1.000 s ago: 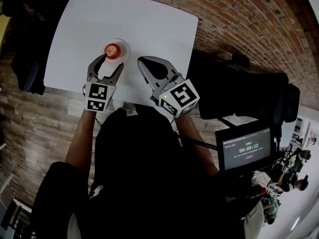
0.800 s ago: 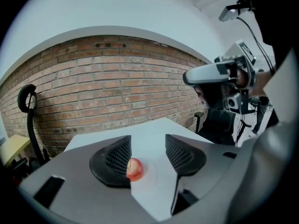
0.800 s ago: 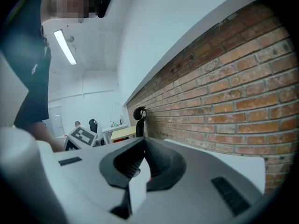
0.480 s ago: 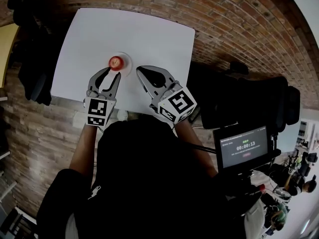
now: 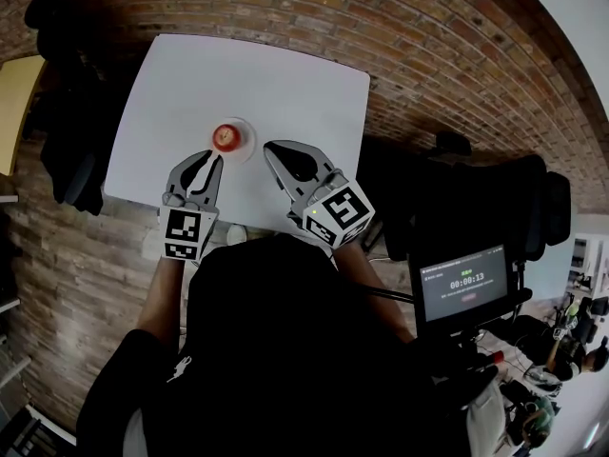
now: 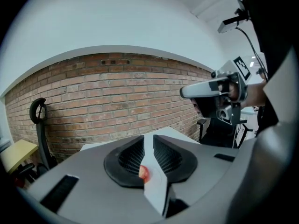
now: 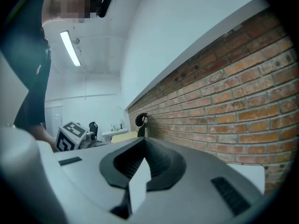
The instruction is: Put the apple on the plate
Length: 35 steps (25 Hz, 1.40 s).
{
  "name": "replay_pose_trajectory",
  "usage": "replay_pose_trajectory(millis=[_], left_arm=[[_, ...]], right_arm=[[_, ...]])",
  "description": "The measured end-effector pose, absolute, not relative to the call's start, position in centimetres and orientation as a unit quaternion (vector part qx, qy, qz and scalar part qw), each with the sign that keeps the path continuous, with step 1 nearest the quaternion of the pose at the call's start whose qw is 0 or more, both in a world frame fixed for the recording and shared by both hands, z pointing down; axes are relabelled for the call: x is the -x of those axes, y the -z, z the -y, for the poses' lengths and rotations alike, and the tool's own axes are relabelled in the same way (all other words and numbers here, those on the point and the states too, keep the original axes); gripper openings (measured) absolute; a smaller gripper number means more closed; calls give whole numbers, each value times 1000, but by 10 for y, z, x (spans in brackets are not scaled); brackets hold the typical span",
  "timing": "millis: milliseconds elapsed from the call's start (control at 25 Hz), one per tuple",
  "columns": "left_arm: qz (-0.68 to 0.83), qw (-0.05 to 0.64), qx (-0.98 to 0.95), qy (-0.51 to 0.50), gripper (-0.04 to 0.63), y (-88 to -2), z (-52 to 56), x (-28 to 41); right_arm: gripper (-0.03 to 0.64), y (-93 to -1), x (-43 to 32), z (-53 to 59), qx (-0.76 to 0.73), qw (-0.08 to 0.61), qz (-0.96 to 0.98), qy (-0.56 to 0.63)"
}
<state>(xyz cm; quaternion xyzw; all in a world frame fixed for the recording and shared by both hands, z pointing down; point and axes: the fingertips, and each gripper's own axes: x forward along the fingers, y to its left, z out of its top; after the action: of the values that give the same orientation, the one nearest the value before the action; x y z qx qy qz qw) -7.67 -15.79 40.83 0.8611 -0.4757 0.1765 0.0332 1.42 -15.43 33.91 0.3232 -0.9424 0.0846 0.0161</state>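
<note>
**Step in hand.** On the white table [image 5: 285, 74], the small pale plate [image 5: 246, 133] sits toward the near edge, left of centre. The apple [image 5: 225, 137] rests on it, upright with the stem end up. Neither tool touches the apple. Judged from this layout, the placing step is complete and the operation is at the release-and-clear stage.

**Next move.** By judgement, no further handling is required. Both tools only need to be held or drawn off toward the near side, clear of the plate rim, so that the apple is not nudged or rolled.

**Left gripper** [image 5: 211, 158]. It stands just near of the plate and apart from it. The jaws are closing and only a narrow slit remains between the pads. Nothing is between them. In the left gripper view the apple shows through the slit, lying farther off on the table. The gripper is released and empty.

**Right gripper** [image 5: 273, 150]. It stands just right of the plate, near it but not touching. The jaws are clenched together at the tips on nothing.
</note>
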Motion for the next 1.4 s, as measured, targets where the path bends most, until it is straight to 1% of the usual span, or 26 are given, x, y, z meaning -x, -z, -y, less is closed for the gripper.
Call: replay_pose_trajectory(millis=[320, 720, 1400], left_arm=[[495, 42, -855, -151, 8, -393, 160, 97], [506, 42, -847, -155, 8, -393, 164, 113], [498, 58, -850, -160, 6, -405, 166, 112]], right_arm=[[3, -328, -11, 159, -326, 12, 942, -75], [3, -331, -8, 162, -331, 21, 940, -77], [3, -339, -10, 164, -340, 34, 936, -85]])
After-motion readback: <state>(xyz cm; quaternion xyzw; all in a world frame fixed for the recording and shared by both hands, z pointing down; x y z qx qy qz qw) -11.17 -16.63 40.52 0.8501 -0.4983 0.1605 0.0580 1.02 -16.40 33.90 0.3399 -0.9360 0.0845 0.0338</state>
